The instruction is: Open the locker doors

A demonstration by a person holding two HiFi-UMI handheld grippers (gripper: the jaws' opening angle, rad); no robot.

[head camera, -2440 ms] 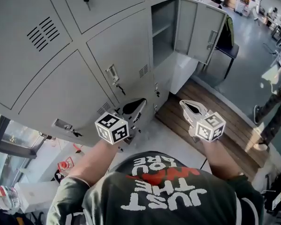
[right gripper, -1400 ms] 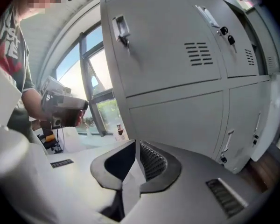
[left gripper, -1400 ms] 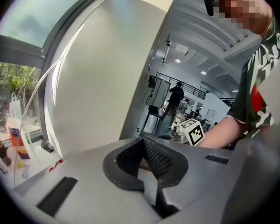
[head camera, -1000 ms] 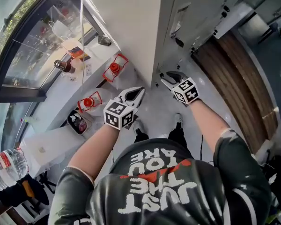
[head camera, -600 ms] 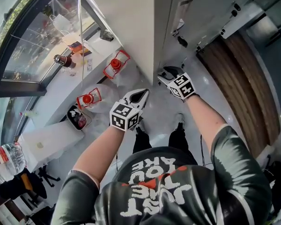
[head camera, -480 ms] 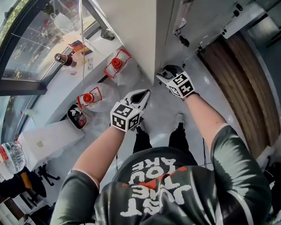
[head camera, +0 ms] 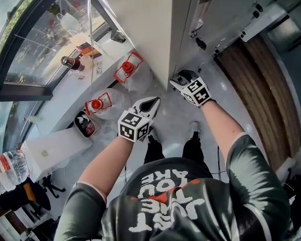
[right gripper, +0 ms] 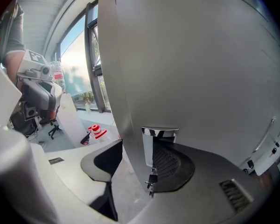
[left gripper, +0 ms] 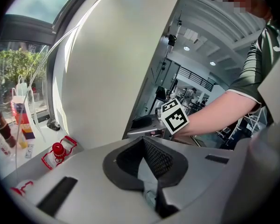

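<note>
By the window (head camera: 35,39), right gripper (head camera: 183,77), jaws just opened, straddles the grey locker door handle (right gripper: 159,141); left gripper (head camera: 150,103) closed.

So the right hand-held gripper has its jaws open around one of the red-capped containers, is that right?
Not quite. The right gripper view shows the right hand-held gripper with its jaws, which have just been opening, apart around the locker door's handle, not around a container. A red-capped container stands well off to the side, beyond the locker.

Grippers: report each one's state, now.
Left gripper: shut, empty.
Right gripper: open, jaws have just been opening; locker handle stands between them, not gripped.
</note>
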